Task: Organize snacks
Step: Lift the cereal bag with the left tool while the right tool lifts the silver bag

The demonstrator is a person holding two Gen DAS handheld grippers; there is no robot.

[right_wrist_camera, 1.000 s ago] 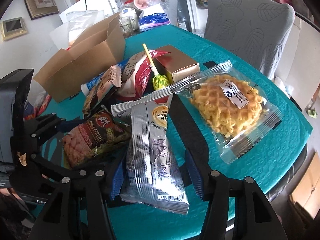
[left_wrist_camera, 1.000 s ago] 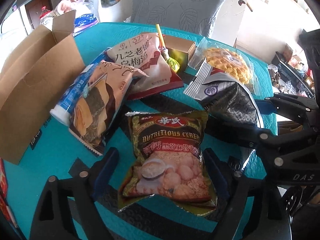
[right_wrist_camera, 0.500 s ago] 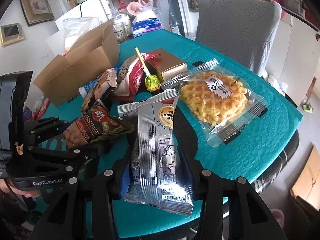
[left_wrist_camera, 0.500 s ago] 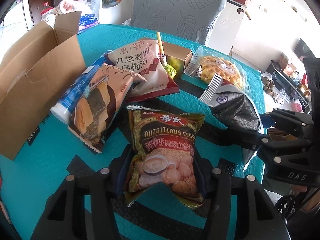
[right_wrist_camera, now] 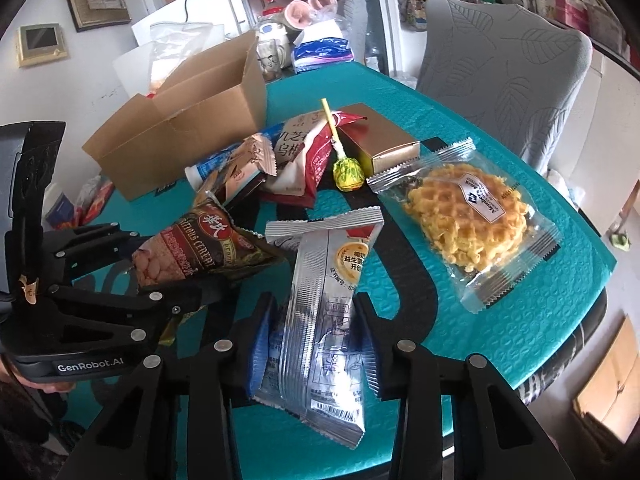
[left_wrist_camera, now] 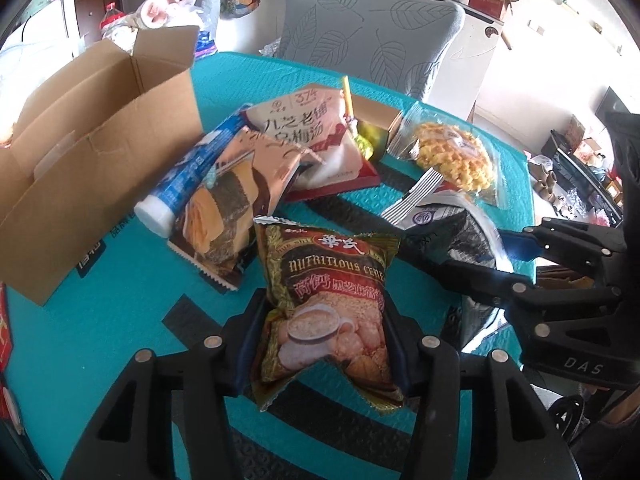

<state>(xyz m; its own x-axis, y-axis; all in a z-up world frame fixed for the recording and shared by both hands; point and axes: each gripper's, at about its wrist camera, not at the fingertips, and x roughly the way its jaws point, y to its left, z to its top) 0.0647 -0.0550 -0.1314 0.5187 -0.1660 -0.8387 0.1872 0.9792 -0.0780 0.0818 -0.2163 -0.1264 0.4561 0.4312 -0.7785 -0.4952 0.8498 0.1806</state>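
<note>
A brown cereal bag [left_wrist_camera: 328, 288] is gripped at its lower part by my left gripper [left_wrist_camera: 324, 320], its top tilted up off the teal table [left_wrist_camera: 120, 320]. In the right wrist view the same cereal bag [right_wrist_camera: 192, 248] sticks out of the left gripper [right_wrist_camera: 172, 268]. My right gripper [right_wrist_camera: 316, 320] has its jaws closing, and the pads press both sides of a silver foil packet [right_wrist_camera: 324, 300]. That packet [left_wrist_camera: 452, 220] also shows in the left wrist view, held by the right gripper [left_wrist_camera: 480, 248].
An open cardboard box [left_wrist_camera: 80, 168] stands at the left. Behind the held bags lie a seaweed-roll pack [left_wrist_camera: 232, 200], a blue tube [left_wrist_camera: 188, 184], a red-white pouch [left_wrist_camera: 308, 132], a lollipop [right_wrist_camera: 348, 174], a gold box [right_wrist_camera: 384, 144] and a bagged waffle [right_wrist_camera: 468, 212]. A grey chair [left_wrist_camera: 368, 52] stands beyond.
Both grippers have closed from wide open onto their packets. The cereal bag and the silver packet have crumpled between the pads and tipped up off the table.
</note>
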